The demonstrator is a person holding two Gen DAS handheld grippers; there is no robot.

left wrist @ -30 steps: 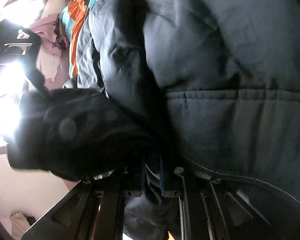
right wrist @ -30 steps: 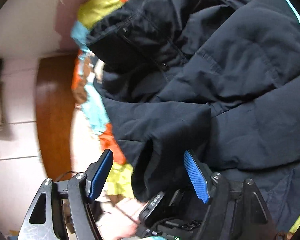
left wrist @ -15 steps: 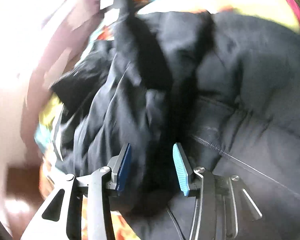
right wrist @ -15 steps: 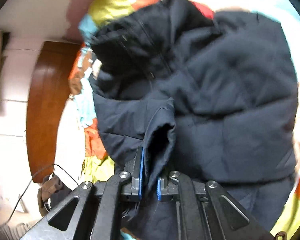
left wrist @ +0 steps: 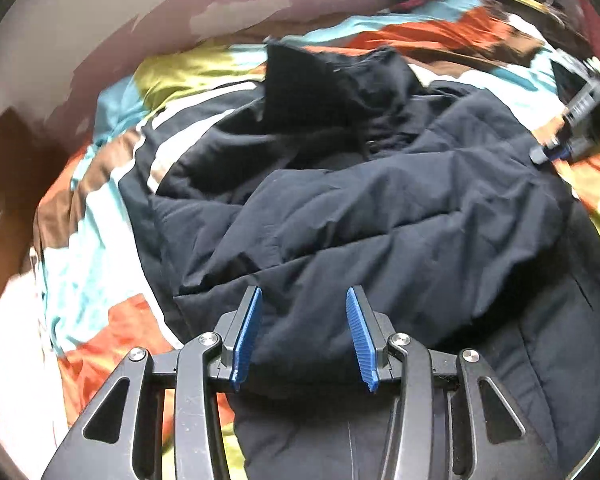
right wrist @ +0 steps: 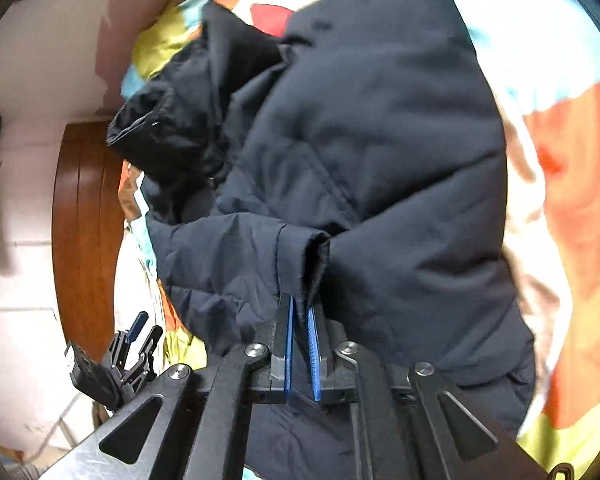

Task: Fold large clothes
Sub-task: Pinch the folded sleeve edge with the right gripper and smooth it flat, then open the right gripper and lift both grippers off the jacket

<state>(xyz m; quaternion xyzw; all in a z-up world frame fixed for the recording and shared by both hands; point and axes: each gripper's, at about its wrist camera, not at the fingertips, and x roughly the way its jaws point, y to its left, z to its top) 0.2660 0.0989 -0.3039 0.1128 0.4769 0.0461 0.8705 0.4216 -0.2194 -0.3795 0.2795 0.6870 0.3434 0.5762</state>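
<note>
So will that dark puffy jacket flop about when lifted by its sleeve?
Probably: the jacket sags in soft folds on the bedspread. Its quilted padding suggests bulky but light. The cuff creases in the right hand-held gripper, so likely limp.

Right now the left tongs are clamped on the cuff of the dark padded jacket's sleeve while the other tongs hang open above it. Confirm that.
Wrong side. The right tongs are clamped on the sleeve cuff of the dark padded jacket, as the right wrist view shows. The left tongs hang open above the jacket, gripping nothing.

peeling wall (left wrist: 100, 28), wood bed frame (right wrist: 86, 232), colourful bedspread (left wrist: 100, 216)
</note>
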